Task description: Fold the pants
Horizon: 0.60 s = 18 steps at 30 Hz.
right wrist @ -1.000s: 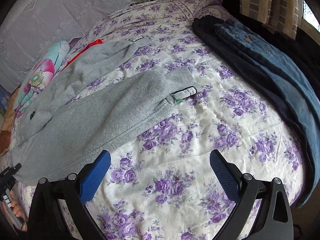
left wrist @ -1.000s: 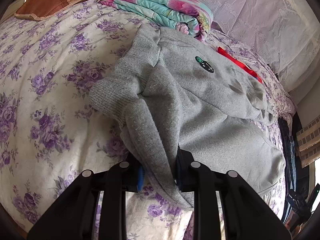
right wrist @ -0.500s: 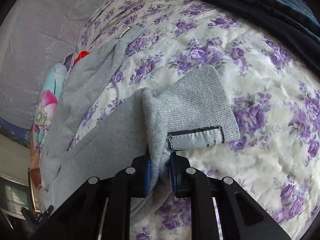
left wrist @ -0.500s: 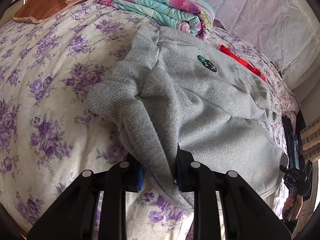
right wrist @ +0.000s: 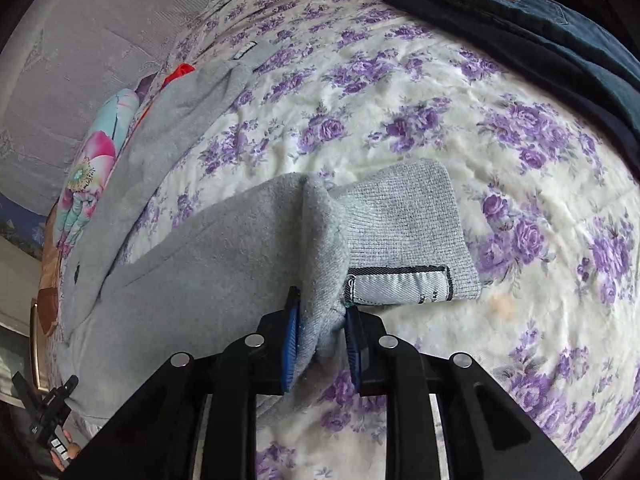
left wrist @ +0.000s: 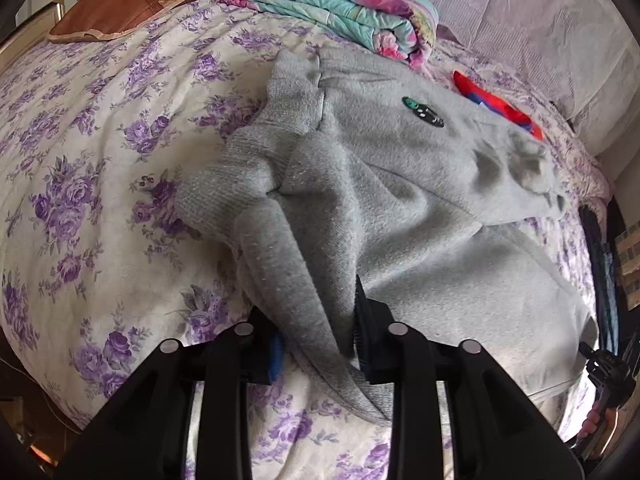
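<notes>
Between the pads of the left claw point(left wrist: 316, 336) a bunched ridge of the grey pants point(left wrist: 400, 208) is pinched tight at the waistband end; the right claw point(right wrist: 320, 344) is likewise closed on cloth just behind the ribbed ankle cuff point(right wrist: 404, 224). Ahead of both claws the pants lie spread on the flowered bed point(right wrist: 400, 112). To fold well, I judge both ends should lift together, keeping the near edge taut, and travel away from the claws onto the far leg point(right wrist: 176, 120) so the seams meet; uneven lifting would likely twist the cloth. No containers show; beyond the left claw sits a folded quilt point(left wrist: 340, 4).
</notes>
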Tool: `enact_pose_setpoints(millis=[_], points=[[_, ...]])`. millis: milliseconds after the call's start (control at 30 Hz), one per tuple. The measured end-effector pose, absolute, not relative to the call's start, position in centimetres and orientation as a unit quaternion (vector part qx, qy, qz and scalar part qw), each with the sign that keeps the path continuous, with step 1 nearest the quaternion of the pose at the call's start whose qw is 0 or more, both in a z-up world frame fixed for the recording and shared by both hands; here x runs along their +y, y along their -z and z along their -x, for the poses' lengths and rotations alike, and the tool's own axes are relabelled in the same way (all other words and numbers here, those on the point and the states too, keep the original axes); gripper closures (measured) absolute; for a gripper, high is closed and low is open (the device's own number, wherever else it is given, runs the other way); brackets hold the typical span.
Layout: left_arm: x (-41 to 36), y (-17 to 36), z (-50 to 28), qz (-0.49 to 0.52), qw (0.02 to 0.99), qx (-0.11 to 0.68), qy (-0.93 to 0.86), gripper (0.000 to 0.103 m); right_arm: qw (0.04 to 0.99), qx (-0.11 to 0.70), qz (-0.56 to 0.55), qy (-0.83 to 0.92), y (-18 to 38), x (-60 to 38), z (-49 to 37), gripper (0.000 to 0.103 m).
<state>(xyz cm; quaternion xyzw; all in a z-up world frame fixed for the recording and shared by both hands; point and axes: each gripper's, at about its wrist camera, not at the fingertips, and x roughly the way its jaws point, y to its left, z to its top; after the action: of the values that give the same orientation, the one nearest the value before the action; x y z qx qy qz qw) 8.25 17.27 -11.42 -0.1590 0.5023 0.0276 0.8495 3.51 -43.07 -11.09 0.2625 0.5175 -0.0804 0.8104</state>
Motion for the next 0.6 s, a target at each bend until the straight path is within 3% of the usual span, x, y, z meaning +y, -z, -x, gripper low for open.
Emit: enact_pose_setpoints(millis=[67, 133, 267, 433, 600], points=[[16.8, 11.1, -7.6, 0.144, 0.855, 0.497, -0.034, 0.061, 0.815, 0.519, -0.247, 0.069, 10.2, -42.3, -3.7, 0.048], [16.5, 9.5, -6.1, 0.124, 0.865, 0.485, -0.024, 0.055, 0.818, 0.530, -0.209, 0.078, 8.8, -41.6, -3.6, 0.034], [17.7, 5.1, -2.7, 0.089, 0.890, 0.445, -0.051, 0.032, 0.829, 0.525, -0.150, 0.121, 5.3, -42.0, -2.8, 0.033], [19.2, 0.6, -6.5, 0.087, 0.902, 0.422, -0.025, 0.031, 0.852, 0.497, -0.142, 0.088, 0.9, -43.4, -7.9, 0.024], [17.4, 2.1, -16.6, 0.061, 0.878, 0.475, 0.016, 0.031, 0.844, 0.492, -0.215, 0.021, 1.1, -44.1, -18.3, 0.024]])
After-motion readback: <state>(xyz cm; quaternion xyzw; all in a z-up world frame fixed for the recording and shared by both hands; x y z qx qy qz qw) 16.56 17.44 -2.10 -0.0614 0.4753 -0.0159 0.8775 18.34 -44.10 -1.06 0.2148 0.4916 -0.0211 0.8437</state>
